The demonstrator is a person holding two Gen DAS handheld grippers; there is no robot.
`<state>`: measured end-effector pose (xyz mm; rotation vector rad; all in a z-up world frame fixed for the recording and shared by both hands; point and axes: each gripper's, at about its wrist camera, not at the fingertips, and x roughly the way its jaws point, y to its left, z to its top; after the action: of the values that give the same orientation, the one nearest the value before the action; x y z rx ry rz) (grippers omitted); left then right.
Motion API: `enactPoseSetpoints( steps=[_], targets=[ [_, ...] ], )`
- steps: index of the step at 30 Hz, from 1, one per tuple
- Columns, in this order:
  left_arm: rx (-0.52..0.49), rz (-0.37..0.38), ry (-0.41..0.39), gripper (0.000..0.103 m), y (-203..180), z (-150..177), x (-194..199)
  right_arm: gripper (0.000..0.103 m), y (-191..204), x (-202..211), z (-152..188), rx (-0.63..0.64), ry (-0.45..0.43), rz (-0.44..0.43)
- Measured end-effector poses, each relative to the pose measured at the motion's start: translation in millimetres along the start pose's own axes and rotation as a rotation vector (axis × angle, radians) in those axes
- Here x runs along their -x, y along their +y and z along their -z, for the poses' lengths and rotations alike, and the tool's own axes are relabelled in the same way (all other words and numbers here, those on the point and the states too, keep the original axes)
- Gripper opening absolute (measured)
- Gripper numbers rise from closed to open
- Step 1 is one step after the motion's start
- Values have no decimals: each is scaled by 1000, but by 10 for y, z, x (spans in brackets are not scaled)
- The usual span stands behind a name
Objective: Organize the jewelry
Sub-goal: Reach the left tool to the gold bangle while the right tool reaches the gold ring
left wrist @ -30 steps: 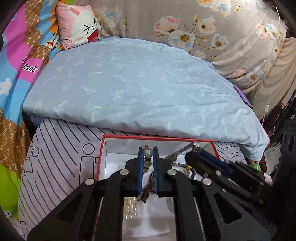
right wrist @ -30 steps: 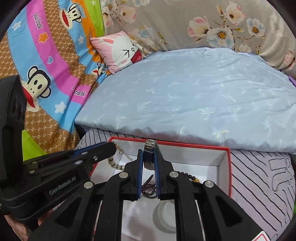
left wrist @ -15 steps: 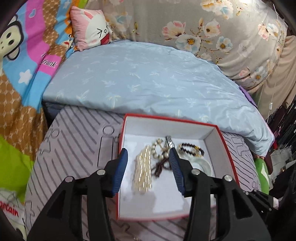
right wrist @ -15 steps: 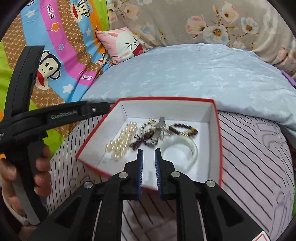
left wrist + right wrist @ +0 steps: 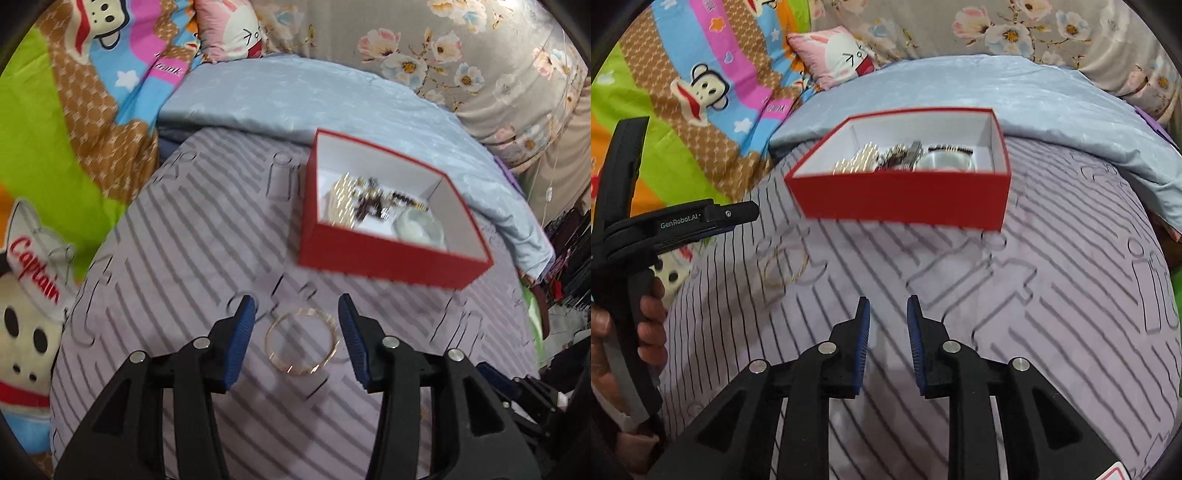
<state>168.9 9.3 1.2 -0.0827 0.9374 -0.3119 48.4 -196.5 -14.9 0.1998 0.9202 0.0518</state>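
Observation:
A red box (image 5: 388, 260) with a white inside sits on the striped grey mat and holds pearl strands (image 5: 341, 195), dark bead bracelets (image 5: 404, 199) and a pale bangle (image 5: 417, 227). It also shows in the right wrist view (image 5: 905, 199). A thin gold bangle (image 5: 302, 340) lies on the mat in front of the box, between the fingers of my open left gripper (image 5: 297, 319). In the right wrist view the gold bangle (image 5: 785, 267) lies left. My right gripper (image 5: 888, 314) is open and empty, back from the box.
The striped grey mat (image 5: 1052, 314) covers the bed front. A pale blue quilt (image 5: 332, 99) lies behind the box. A cartoon blanket (image 5: 55, 129) lies left, a pink pillow (image 5: 838, 55) and floral cloth (image 5: 461, 55) at the back. The left gripper body (image 5: 646, 229) shows at the right wrist view's left.
Both grippers let go of jewelry in the box, opened and pulled back and away from it. The left gripper now straddles the gold bangle on the mat.

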Motion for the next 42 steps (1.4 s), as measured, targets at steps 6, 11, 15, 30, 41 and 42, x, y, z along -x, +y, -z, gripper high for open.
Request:
enactPoseSetpoints(
  steps=[6, 11, 15, 30, 41, 42],
  targets=[
    [4, -37, 38, 54, 115, 374, 33, 26, 220, -58, 258, 14, 36, -28],
    [28, -41, 75, 54, 208, 558, 38, 26, 284, -181, 295, 23, 48, 2],
    [7, -70, 79, 54, 236, 637, 50, 27, 296, -261, 303, 20, 56, 12],
    [-7, -44, 99, 55, 166, 626, -65, 18, 258, -311, 263, 15, 48, 24],
    [6, -60, 62, 50, 62, 342, -289, 18, 139, -118, 178, -33, 13, -1],
    [1, -61, 60, 46, 52, 318, -327, 18, 130, -113, 169, -36, 11, -5]
  ],
)
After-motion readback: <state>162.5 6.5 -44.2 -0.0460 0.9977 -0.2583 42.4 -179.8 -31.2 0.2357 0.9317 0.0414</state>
